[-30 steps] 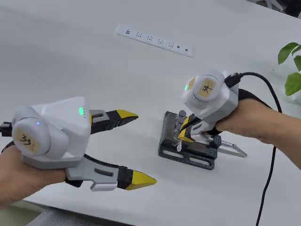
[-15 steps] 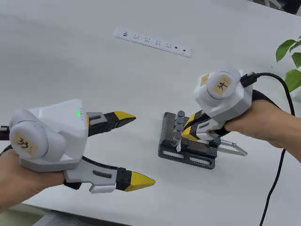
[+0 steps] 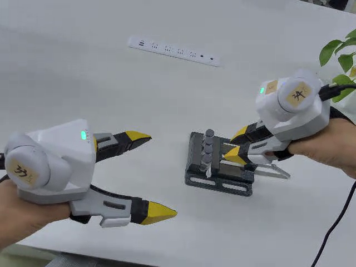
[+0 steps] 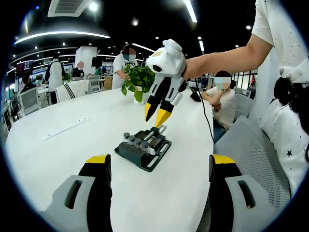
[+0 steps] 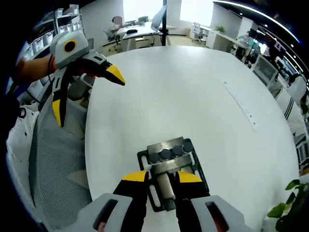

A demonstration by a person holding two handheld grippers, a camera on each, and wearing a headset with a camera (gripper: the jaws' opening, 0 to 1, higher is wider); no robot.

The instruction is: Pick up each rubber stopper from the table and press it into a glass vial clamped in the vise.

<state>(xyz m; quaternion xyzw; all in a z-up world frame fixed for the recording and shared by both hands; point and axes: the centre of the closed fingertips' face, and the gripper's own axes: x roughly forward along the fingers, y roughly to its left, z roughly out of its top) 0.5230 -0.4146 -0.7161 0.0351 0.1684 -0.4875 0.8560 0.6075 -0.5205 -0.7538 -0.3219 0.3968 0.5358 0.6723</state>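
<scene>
Head view: a white tabletop point(image 3: 111, 94) carries a dark vise point(image 3: 219, 181), set right of centre. A row of four glass vials point(image 3: 208, 168) stands clamped between the vise's blocks. Each vial is capped with a grey rubber stopper point(image 3: 209, 133), and the row runs away from the viewer.

The left tool point(image 3: 162, 173) is held at lower left, well apart from the vise. Its yellow-tipped jaws are spread wide, point toward the vise and have nothing between them.

The right tool point(image 3: 230, 149) is held just right of the vial row, over the vise's screw handle point(image 3: 276, 172). Its tips point toward the vials, and its jaws are drawn near each other with a narrow gap and grip nothing. A black cable point(image 3: 334, 222) trails from this tool toward the near edge.

A white power strip point(image 3: 173, 50) lies flat at the far side of the tabletop. Green plant point(image 3: 335, 51) leaves enter at the upper right.

Left gripper view: the right tool hangs above the vise with its tips clear of the stoppers, and the vise sits beyond the left tool's parted jaws.

Right gripper view: the four stoppers form a line directly ahead of the narrow gap between this tool's jaws. The vise's screw is seen through that gap, and the left tool is at upper left.
</scene>
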